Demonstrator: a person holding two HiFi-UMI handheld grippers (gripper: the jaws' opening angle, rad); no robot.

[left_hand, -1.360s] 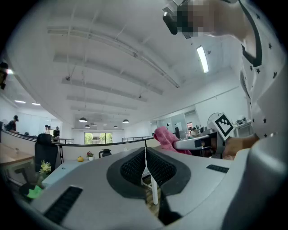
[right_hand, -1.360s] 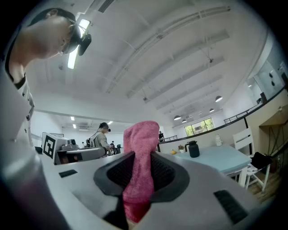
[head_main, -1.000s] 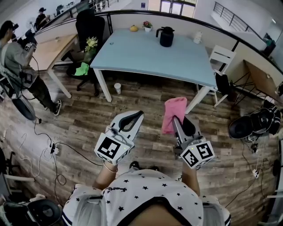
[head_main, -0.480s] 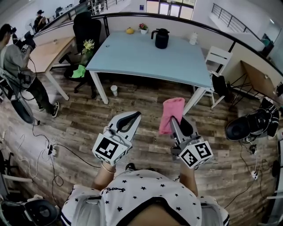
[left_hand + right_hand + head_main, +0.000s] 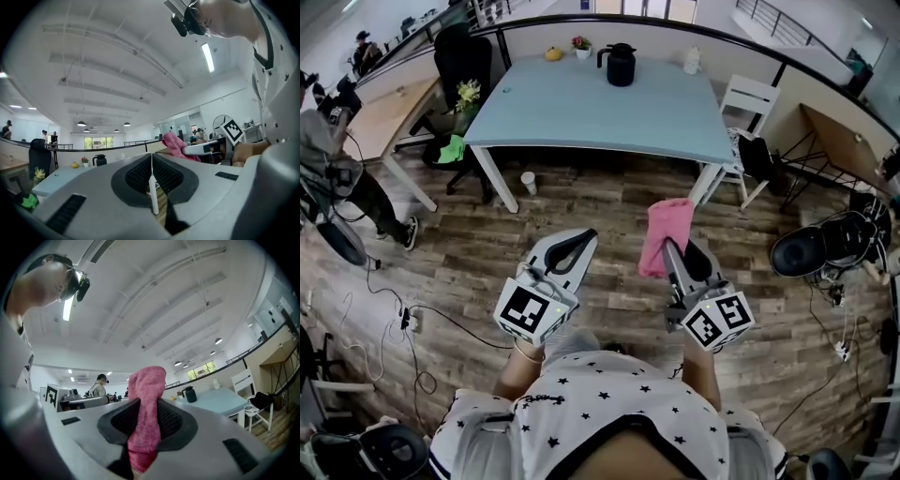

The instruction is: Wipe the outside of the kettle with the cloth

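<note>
Pink cloth point(image 5: 668, 230) sat clamped in the right claw point(image 5: 670, 251); left claw point(image 5: 584, 240) closed on nothing. Judging so, the kettle point(image 5: 621, 66) (well off, on the bench point(image 5: 581, 117)) wanted approaching first.

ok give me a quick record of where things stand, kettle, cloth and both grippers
kettle: black, upright near the far edge of the light blue table, nothing touching it
cloth: pink, clamped in the right gripper, sticking out past its fingers
left gripper: fingers together, nothing between them
position: both grippers over the wood floor, well short of the table
wiping: not yet started
</note>
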